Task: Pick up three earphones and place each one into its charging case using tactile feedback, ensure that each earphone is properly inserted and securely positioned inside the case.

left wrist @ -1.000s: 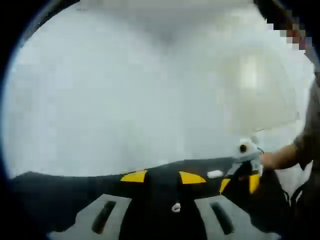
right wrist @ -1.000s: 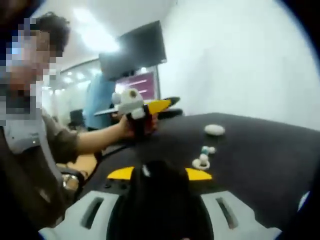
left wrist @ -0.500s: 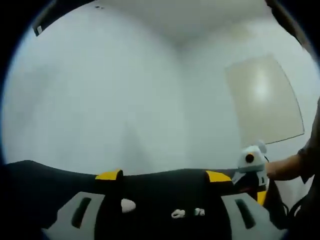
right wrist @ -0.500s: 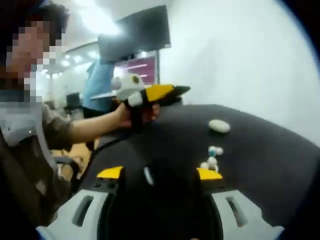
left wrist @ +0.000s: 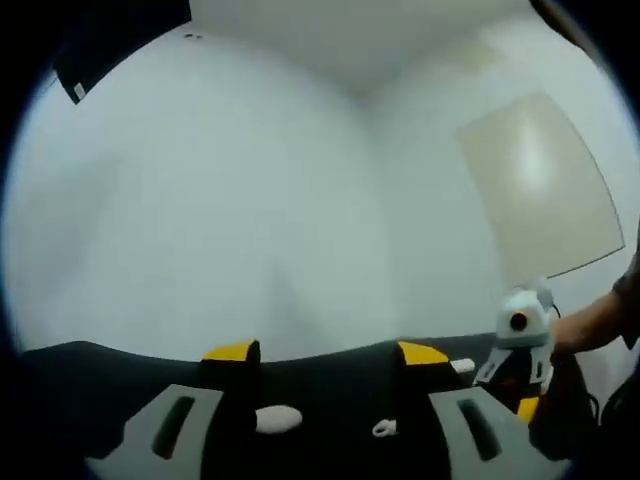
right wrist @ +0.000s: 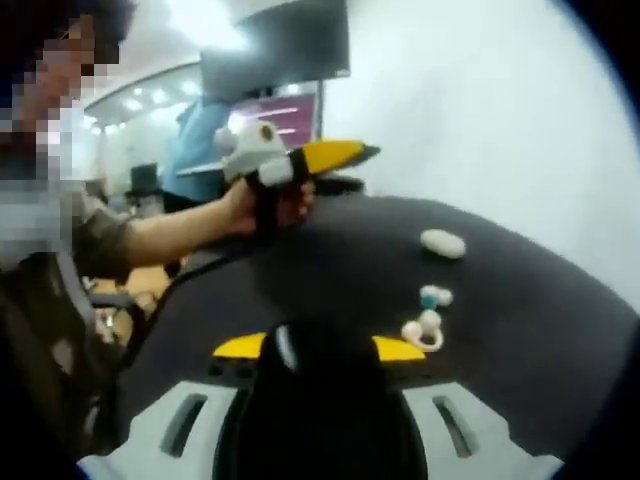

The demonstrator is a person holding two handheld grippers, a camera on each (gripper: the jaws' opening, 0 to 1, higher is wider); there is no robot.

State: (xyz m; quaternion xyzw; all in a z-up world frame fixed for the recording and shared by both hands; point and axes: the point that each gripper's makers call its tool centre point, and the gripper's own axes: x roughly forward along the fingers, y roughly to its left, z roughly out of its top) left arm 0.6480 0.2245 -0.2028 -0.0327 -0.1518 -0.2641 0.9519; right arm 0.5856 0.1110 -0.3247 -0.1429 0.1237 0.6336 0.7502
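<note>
Earphones lie on the dark table (right wrist: 520,330): in the right gripper view a white oval case (right wrist: 443,242) sits right of centre, with a white-and-teal earphone (right wrist: 435,296) and a white ringed earphone (right wrist: 423,331) below it, close together. In the left gripper view the case (left wrist: 277,418) and one earphone (left wrist: 384,428) lie at lower centre between that tool's jaws. The left tool (right wrist: 330,160), gripped by a hand (right wrist: 262,205), points right above the table; its jaws stand apart. The right tool (right wrist: 318,350) has its yellow tips spread around a dark shape; whether it grips it, I cannot tell.
</note>
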